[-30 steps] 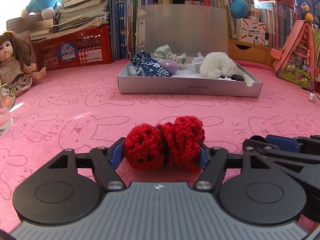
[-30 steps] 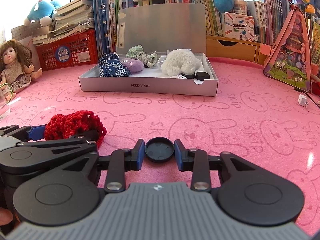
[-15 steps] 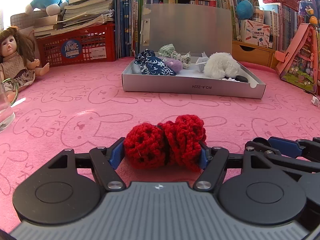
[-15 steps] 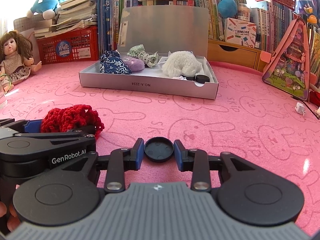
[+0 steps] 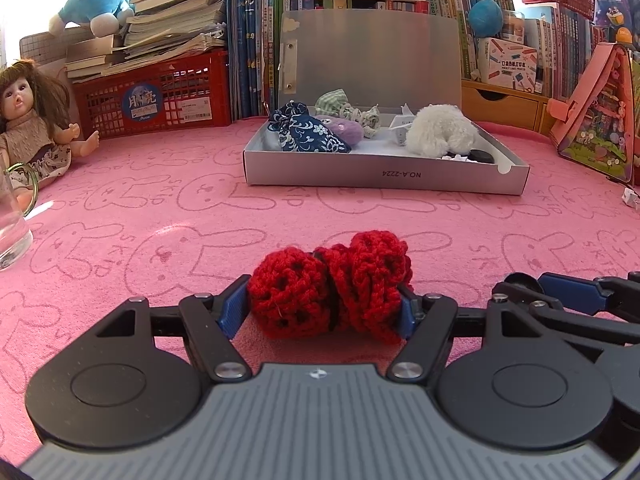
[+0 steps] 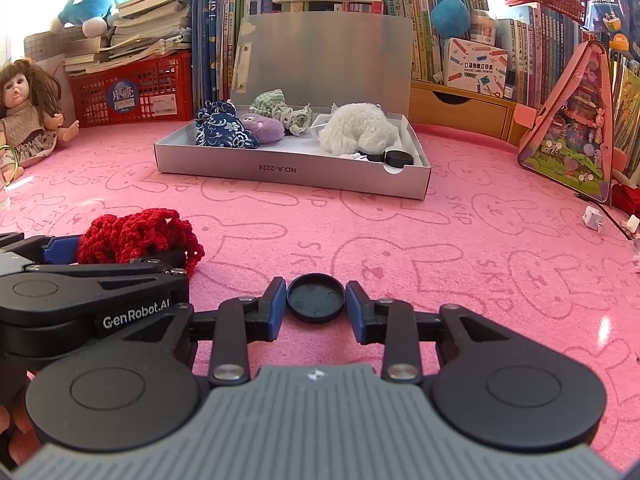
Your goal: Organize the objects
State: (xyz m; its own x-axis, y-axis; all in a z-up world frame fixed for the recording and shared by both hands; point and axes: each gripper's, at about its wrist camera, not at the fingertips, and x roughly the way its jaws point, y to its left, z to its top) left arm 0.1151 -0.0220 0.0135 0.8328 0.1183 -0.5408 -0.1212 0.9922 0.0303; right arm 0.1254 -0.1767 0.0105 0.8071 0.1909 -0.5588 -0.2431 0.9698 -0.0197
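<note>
A red crocheted piece (image 5: pixel 328 284) lies low over the pink cloth between the blue pads of my left gripper (image 5: pixel 324 300), which is shut on it. In the right wrist view the same red piece (image 6: pixel 136 236) shows at the left, inside the left gripper's fingers. My right gripper (image 6: pixel 316 300) is shut on a small round black cap (image 6: pixel 316 298), its pads touching both sides. Straight ahead stands an open silver box (image 5: pixel 384 178) (image 6: pixel 288 170) with its lid up, holding a blue floral pouch (image 5: pixel 308 136), a white plush (image 5: pixel 440 132) and another black cap (image 6: pixel 398 158).
A doll (image 5: pixel 28 120) and a glass (image 5: pixel 12 224) are at the left edge. A red basket (image 5: pixel 160 100) under books stands at the back left. A pink house-shaped case (image 6: pixel 572 136) leans at the right, with small white scraps (image 6: pixel 592 216) near it. Bookshelves fill the back.
</note>
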